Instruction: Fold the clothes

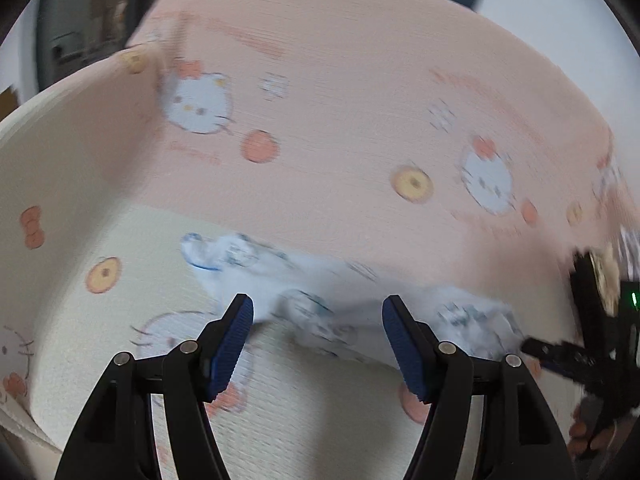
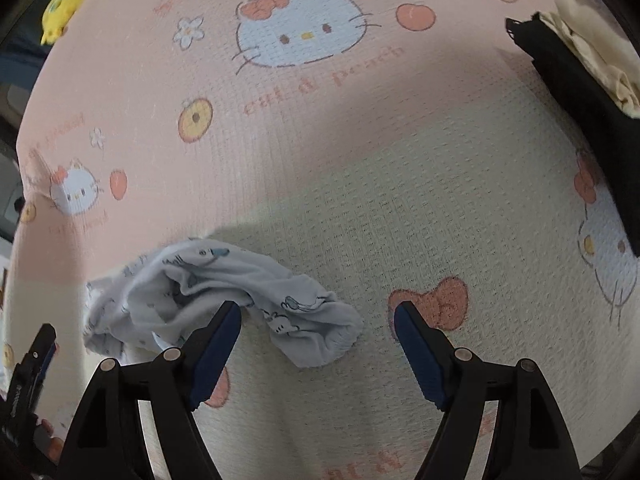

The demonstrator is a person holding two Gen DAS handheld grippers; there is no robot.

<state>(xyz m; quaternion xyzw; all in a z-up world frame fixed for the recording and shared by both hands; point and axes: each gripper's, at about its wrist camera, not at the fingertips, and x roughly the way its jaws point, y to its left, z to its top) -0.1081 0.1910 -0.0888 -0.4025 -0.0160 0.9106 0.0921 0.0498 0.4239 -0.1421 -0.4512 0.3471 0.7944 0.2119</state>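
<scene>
Item: one small garment of thin pale-blue knit cotton with little cartoon prints and gathered elastic hems (image 2: 224,300), apparently a child's piece. Location: lying crumpled on a pink-and-cream waffle-weave bedspread printed with cat faces, bows and peaches (image 2: 360,152), on the cream panel just below its border with the pink panel, toward the near edge of the bedspread. Condition: bunched and twisted, not flat and not folded; an opening gapes at its left part, and a rolled elastic cuff forms its right end. Handling, by judgement: very light, limp and without stiffness; it will sag and drag when lifted by one point, is not fragile, and should not slip against ribbed pads. Best holds appear to be the thicker elastic hems, one at each end, so that it can be drawn out flat. Left hand-held gripper (image 1: 318,344): jaws spread apart, nothing between them, poised just over the near side of the garment; this view is blurred. Right hand-held gripper (image 2: 318,350): jaws likewise apart and empty, its left finger at the garment's near fold, the cuffed end lying between the fingers. Also present: a black cloth with a cream cloth on it (image 2: 580,80) at the far right edge; a yellow plush toy (image 2: 68,4) at the far left corner.
</scene>
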